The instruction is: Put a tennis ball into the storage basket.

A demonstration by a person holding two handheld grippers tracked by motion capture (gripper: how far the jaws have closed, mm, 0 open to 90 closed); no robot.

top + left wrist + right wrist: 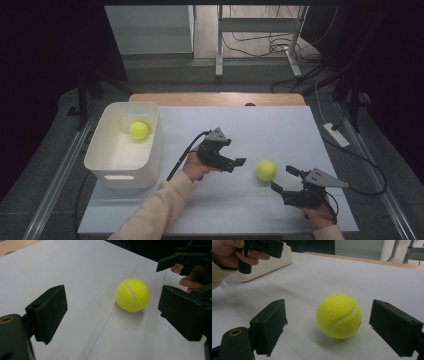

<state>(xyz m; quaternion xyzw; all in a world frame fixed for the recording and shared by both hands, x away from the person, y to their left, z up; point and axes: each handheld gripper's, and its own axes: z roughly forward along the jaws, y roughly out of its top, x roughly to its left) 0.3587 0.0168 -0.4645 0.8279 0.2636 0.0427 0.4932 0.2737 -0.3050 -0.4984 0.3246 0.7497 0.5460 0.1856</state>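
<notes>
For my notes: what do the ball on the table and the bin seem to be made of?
Ball: fuzzy yellow-green felt with a white curved seam, likely a tennis ball. Bin: smooth, matte white walls with rounded corners and a handle slot, probably plastic.

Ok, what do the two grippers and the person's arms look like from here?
Both grippers are black, each with two blocky, flat-faced jaws. The left gripper and the right gripper each carry a grey three-cornered plate on top and trail a black cable. The left arm wears a cream sleeve; a cream cuff shows at the right wrist too.
</notes>
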